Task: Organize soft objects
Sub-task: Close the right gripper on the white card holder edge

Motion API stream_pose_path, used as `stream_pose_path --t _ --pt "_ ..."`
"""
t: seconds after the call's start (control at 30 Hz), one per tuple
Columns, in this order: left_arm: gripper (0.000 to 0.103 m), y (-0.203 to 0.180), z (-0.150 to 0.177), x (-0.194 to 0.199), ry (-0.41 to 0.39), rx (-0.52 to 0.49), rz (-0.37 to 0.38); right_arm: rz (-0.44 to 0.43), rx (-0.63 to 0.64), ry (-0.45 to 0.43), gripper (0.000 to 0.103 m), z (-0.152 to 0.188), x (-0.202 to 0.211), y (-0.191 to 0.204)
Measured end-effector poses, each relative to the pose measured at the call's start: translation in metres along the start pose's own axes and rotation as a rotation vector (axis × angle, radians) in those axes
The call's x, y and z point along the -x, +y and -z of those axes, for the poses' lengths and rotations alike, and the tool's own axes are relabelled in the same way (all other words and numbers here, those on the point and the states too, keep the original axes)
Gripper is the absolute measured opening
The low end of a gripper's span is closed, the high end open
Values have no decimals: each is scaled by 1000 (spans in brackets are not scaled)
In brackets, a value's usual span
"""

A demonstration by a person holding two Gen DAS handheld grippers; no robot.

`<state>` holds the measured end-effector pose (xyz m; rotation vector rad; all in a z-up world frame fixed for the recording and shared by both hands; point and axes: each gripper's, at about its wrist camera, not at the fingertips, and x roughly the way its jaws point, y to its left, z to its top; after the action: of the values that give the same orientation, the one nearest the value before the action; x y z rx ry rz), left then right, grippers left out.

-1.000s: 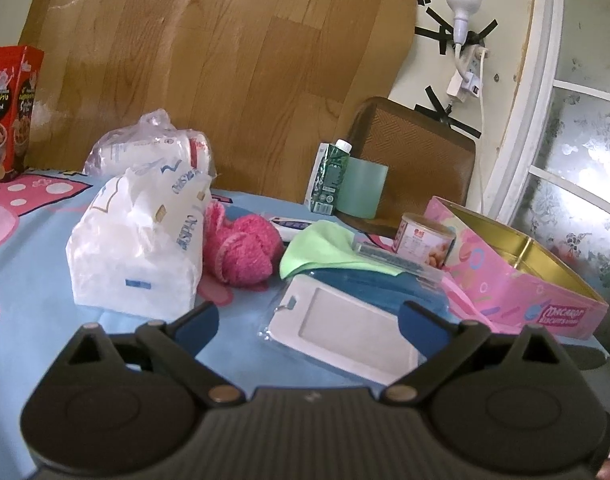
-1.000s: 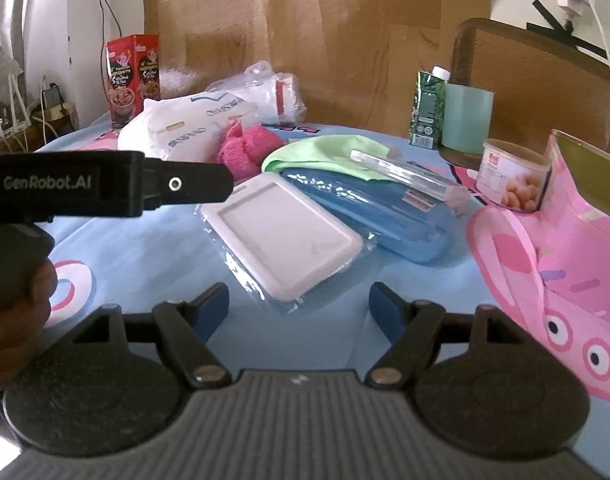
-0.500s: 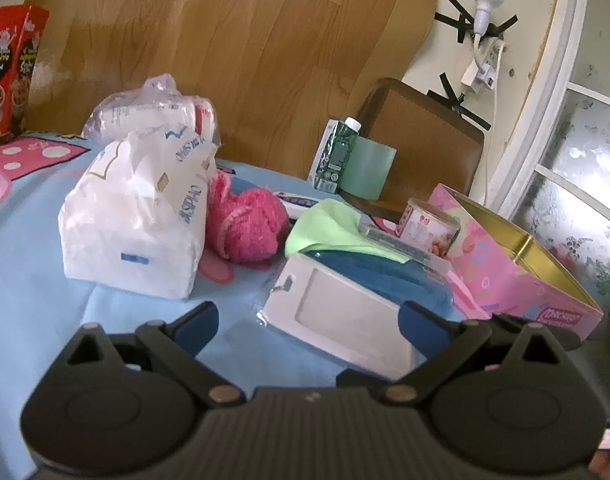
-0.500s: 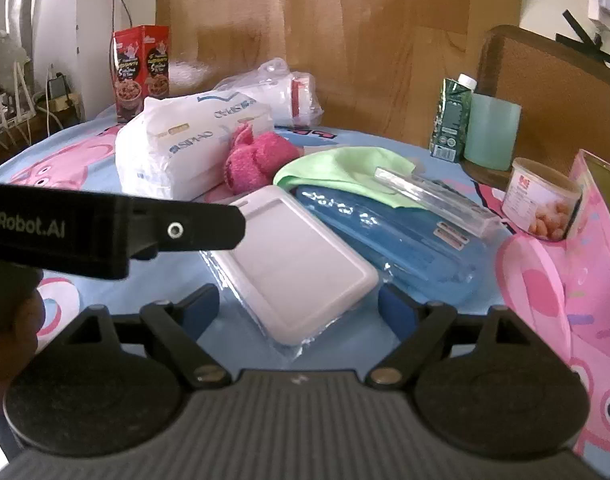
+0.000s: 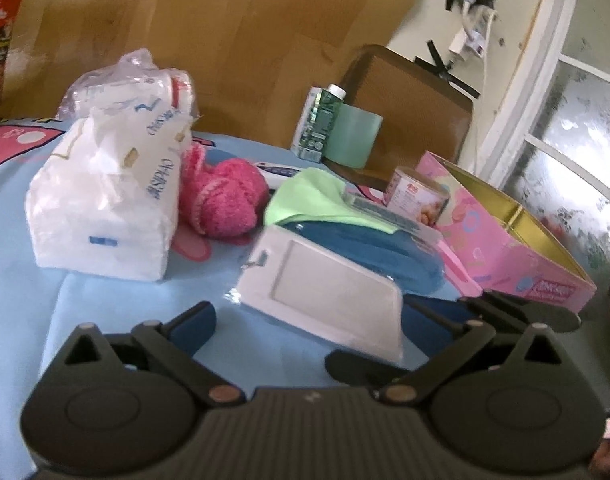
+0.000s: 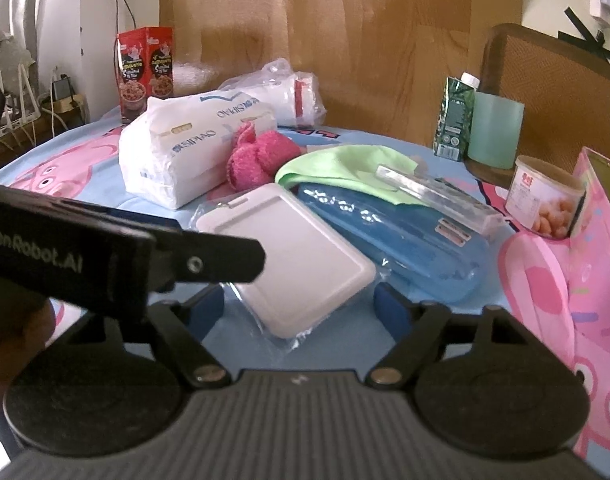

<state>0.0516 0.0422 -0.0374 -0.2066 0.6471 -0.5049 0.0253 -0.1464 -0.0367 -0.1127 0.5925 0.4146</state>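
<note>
A white tissue pack (image 5: 105, 208) (image 6: 185, 152) lies on the blue tablecloth with a pink fluffy cloth (image 5: 223, 200) (image 6: 261, 156) beside it. A green cloth (image 5: 317, 200) (image 6: 345, 164) lies over a blue plastic case (image 5: 369, 248) (image 6: 405, 232). A white card holder in clear wrap (image 5: 325, 288) (image 6: 289, 256) lies nearest. My left gripper (image 5: 309, 320) is open and empty, just short of the card holder. My right gripper (image 6: 301, 308) is open and empty, its fingers either side of the card holder's near end. The left gripper's body (image 6: 125, 256) crosses the right wrist view.
An open pink tin box (image 5: 505, 240) (image 6: 597, 248) stands at the right, with a small can (image 5: 417, 196) (image 6: 545, 200) beside it. A green carton (image 5: 319, 124) (image 6: 455, 120), a pale green cup (image 5: 355, 136) (image 6: 493, 136), a wrapped roll (image 5: 133, 88) and a red box (image 6: 145, 68) stand behind.
Both grippers have moved forward toward the card holder. Both stay open. The objects on the table have not moved.
</note>
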Motion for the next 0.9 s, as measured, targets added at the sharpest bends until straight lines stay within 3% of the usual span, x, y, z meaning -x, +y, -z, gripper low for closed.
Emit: stream_pose_path --t 0.33,0.9 --pt "102 -9 2 -3 26 -52 13 -10 -13 -16 73 1 2 -3" --pt "99 -12 2 -4 44 -78 106 -16 10 -50 64 8 14 -5"
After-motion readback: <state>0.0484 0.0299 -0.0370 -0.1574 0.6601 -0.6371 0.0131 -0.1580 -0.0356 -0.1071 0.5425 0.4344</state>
